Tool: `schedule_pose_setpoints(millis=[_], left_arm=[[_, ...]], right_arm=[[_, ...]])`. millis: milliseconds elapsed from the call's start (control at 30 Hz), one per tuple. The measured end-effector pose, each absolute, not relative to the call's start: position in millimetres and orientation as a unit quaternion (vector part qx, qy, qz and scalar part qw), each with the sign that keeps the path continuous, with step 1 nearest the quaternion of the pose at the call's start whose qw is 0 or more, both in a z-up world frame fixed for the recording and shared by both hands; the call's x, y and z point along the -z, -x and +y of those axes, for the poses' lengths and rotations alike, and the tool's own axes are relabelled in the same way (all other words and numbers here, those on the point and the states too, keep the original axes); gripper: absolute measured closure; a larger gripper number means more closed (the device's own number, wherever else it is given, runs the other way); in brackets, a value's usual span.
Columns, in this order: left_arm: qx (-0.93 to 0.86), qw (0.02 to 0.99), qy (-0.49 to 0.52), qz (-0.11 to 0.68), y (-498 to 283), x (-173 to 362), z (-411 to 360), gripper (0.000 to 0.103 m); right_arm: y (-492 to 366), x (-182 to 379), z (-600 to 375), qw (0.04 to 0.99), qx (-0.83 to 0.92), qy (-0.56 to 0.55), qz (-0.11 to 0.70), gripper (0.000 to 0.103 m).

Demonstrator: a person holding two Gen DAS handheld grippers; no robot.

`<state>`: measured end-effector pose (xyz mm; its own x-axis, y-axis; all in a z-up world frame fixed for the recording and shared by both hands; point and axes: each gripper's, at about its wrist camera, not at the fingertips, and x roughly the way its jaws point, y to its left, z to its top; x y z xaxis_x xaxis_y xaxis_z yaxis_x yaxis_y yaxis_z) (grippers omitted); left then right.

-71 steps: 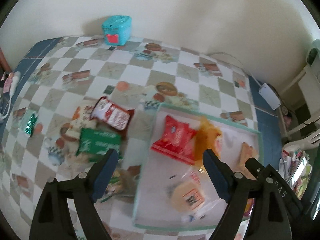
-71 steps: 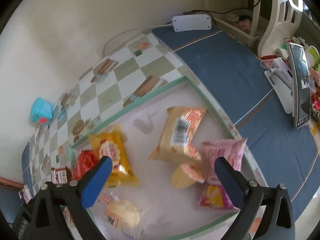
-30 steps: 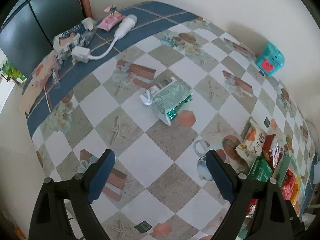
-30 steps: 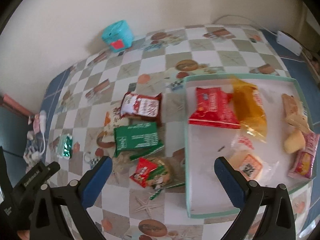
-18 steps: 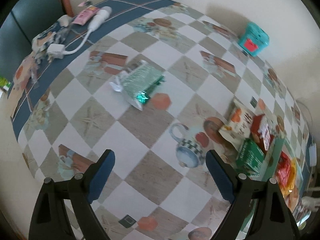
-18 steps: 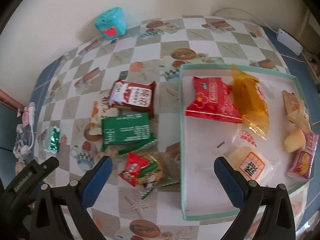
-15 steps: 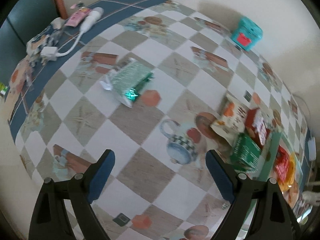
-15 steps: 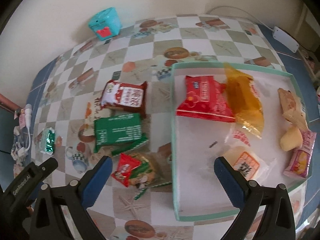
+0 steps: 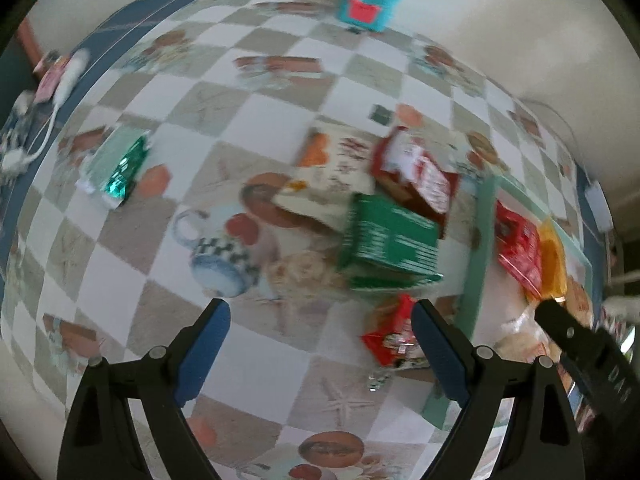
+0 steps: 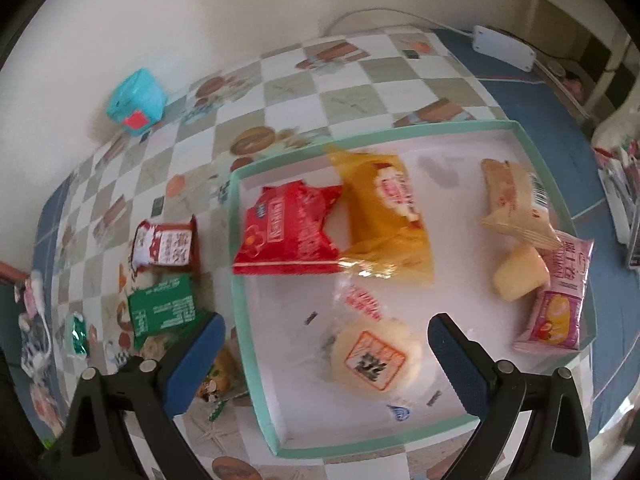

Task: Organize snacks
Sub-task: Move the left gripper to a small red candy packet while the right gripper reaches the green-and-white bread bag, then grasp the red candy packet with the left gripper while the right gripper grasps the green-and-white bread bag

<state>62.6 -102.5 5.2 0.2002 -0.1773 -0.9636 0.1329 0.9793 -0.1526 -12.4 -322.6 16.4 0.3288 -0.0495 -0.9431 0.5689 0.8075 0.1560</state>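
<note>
A white tray with a green rim (image 10: 239, 280) holds a red packet (image 10: 288, 232), a yellow bag (image 10: 384, 216), a wrapped bun (image 10: 376, 356), a pink packet (image 10: 560, 300) and others. Left of it on the checkered table lie a green packet (image 9: 390, 240), a red-white packet (image 9: 416, 172), a small red packet (image 9: 388, 336) and a green foil packet (image 9: 120, 168). My left gripper (image 9: 320, 344) is open and empty above the table, with the small red packet near its right finger. My right gripper (image 10: 326, 356) is open and empty above the tray's front.
A teal box (image 9: 370, 0) stands by the wall at the back. A white adapter and cable (image 10: 504, 48) lie on the blue strip at the right. A white cable (image 9: 60, 92) and small items sit at the table's left edge.
The left gripper has swung right, from the green foil packet toward the snack pile beside the tray. The right gripper has shifted right, over the tray. Both stay open.
</note>
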Motion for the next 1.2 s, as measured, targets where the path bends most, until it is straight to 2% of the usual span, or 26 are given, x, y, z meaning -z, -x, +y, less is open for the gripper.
schedule_pose_setpoints(millis=[67, 133, 267, 333, 500, 633, 933, 1200], left_arm=[[0.115, 0.777, 0.005, 0.619, -59.6, -7.3, -112.5, 0.012], [0.125, 0.777, -0.011, 0.617, -57.1, -7.0, -122.5, 0.025], [0.143, 0.766, -0.03, 0.626, -53.9, 2.5, -133.4, 0.033], [0.148, 0.765, -0.04, 0.626, -52.4, 5.2, -137.5, 0.046], [0.152, 0.757, -0.045, 0.634, -52.5, 9.6, -143.7, 0.056], [0.155, 0.753, -0.042, 0.638, -52.7, 10.3, -144.6, 0.081], [0.154, 0.753, -0.032, 0.639, -53.7, 9.0, -142.1, 0.082], [0.116, 0.758, 0.009, 0.642, -65.7, 7.6, -103.9, 0.082]], right_arm=[[13.5, -16.4, -326.5, 0.778, 0.2, -0.245, 0.543, 0.0], [14.0, -15.9, -327.4, 0.777, 0.198, -0.248, 0.543, 0.0], [13.3, -16.0, -325.9, 0.778, 0.193, -0.247, 0.545, 0.0], [12.7, -15.7, -324.9, 0.778, 0.192, -0.246, 0.545, 0.0], [12.3, -15.3, -325.1, 0.778, 0.189, -0.245, 0.546, 0.0], [11.7, -15.3, -324.4, 0.778, 0.188, -0.243, 0.547, 0.0], [10.7, -14.1, -320.9, 0.778, 0.184, -0.24, 0.551, 0.0], [1.6, -18.1, -296.3, 0.791, 0.156, -0.208, 0.554, 0.0]])
